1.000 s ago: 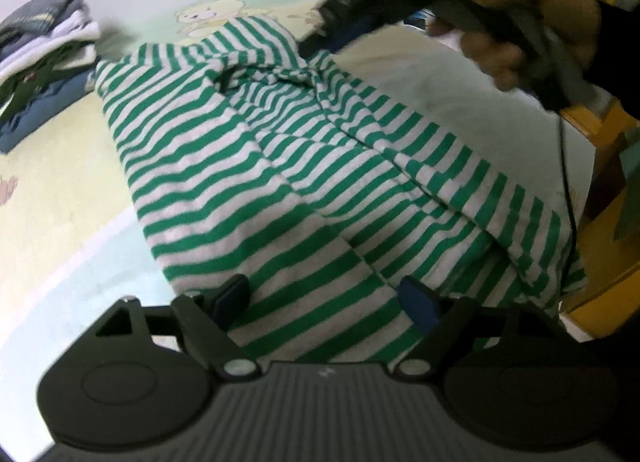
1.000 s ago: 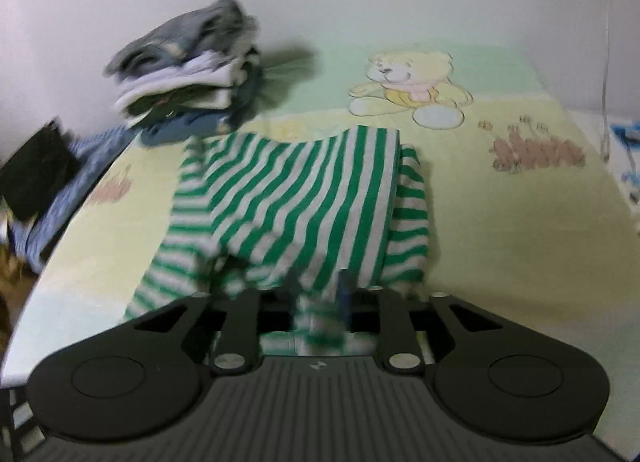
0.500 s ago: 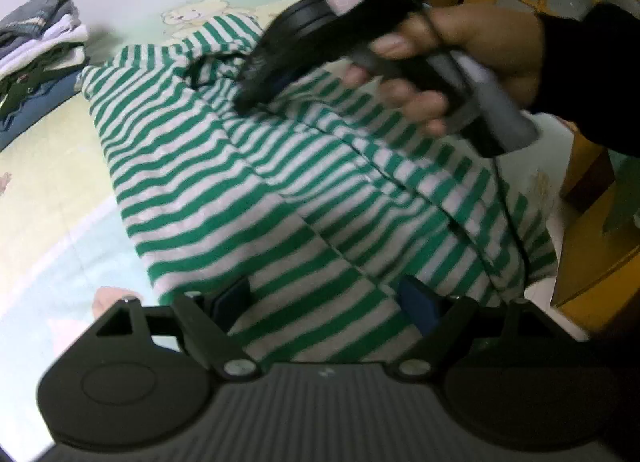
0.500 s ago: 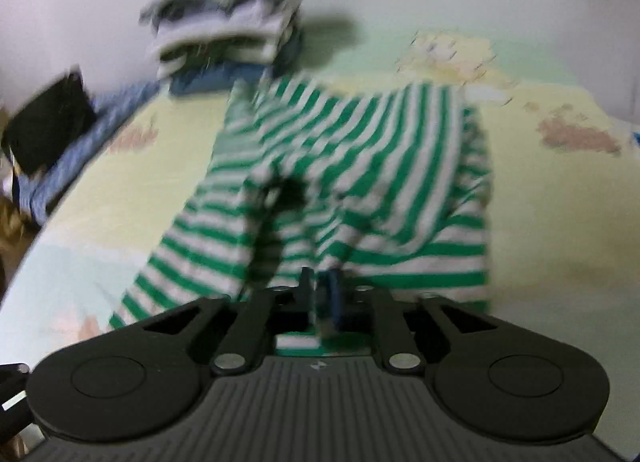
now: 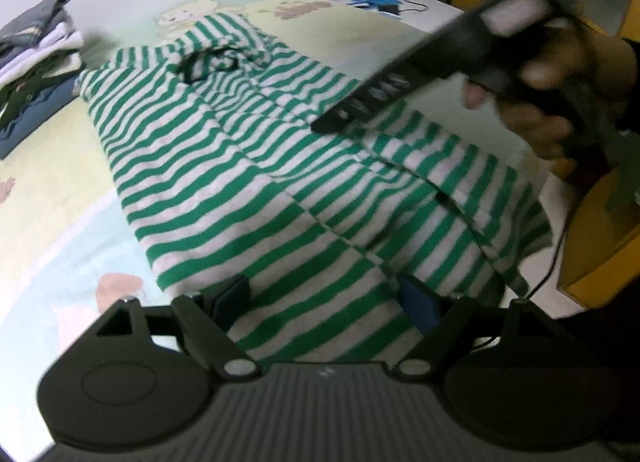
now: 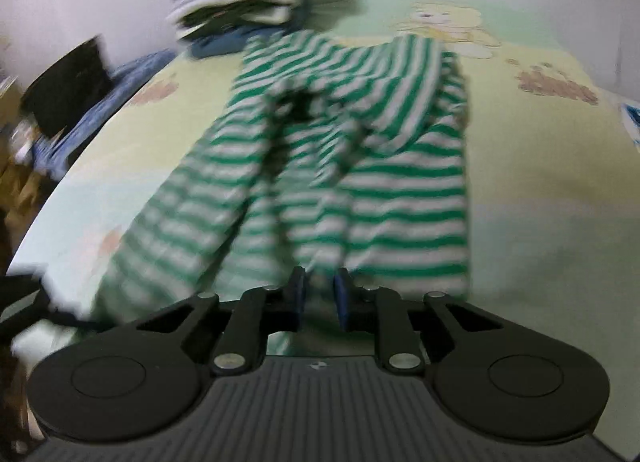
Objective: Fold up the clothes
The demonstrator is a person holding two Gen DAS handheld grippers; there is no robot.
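While the green-and-white striped shirt (image 5: pixel 304 182) lies spread along the bed (image 5: pixel 52 166), its collar end toward the stack of folded clothes (image 5: pixel 36 58) and its hem end nearest the left claw (image 5: pixel 326 304), the right side of it has changed in the last second. The right claw (image 6: pixel 320 294) was over the collar end a second ago; now it sits lower and further out on the side away from the stack, and its jaws have just been closing to a narrow gap. Blur hides whether the pads press on striped cloth or merely sit over it, so I cannot tell if anything is held. A sleeve-side fold now lies across the body of the shirt, so I judge that one lengthwise fold is down or nearly down.

The left claw stands wide open over the hem, both pads apart with shirt cloth beneath them and nothing pinched. That suggests the hem end is next to be taken.

No containers show in either view; the stack by the wall is the only place where finished clothes are collected.
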